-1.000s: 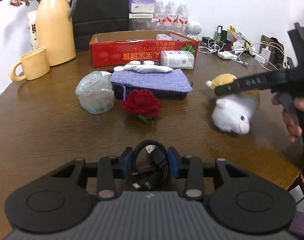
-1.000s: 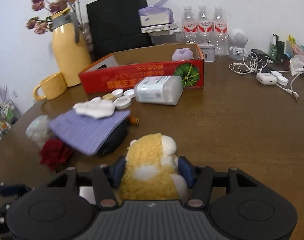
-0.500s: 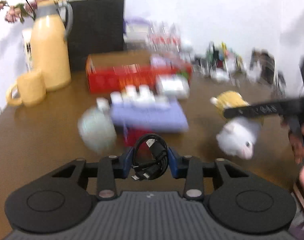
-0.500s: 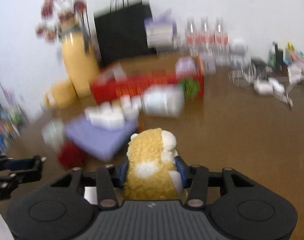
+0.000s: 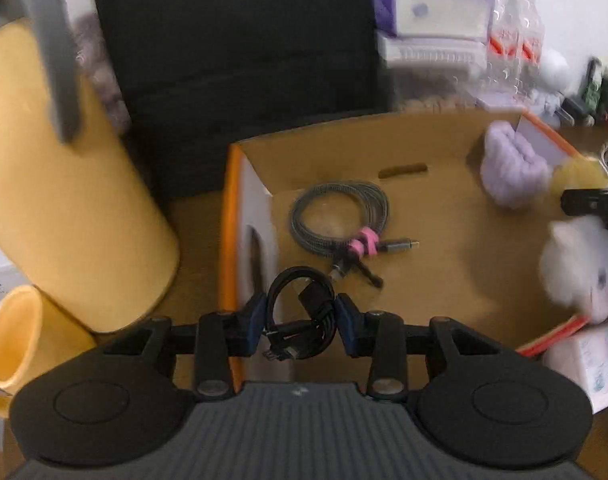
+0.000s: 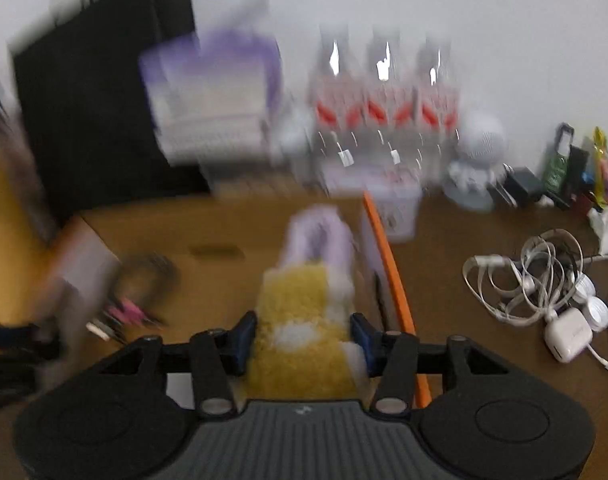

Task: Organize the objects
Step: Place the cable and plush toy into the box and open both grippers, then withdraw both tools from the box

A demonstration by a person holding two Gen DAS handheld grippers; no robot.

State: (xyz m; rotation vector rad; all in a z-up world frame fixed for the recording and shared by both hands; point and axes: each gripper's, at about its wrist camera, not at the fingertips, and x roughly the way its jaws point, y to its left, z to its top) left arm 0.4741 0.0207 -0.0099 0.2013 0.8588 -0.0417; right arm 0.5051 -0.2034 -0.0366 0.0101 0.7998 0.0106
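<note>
My left gripper [image 5: 301, 320] is shut on a coiled black cable [image 5: 299, 312] and holds it over the near left corner of the open cardboard box [image 5: 444, 152]. Inside the box lie a grey braided cable with a pink tie [image 5: 340, 220] and a lilac plush thing [image 5: 512, 168]. My right gripper [image 6: 304, 338] is shut on a yellow and white plush hamster [image 6: 299, 320] above the box's right side; the hamster also shows in the left wrist view [image 5: 576, 264], at the right edge. The right wrist view is blurred.
A tall yellow thermos jug [image 5: 63, 200] and a yellow mug [image 5: 19, 340] stand left of the box. A black paper bag [image 5: 231, 48] stands behind it. Water bottles [image 6: 384, 104] and tangled white chargers [image 6: 536, 292] lie to the right.
Both grippers have moved forward from the table's middle to above the box, each carrying its object. The flower, pouch and other table items have dropped out of view.
</note>
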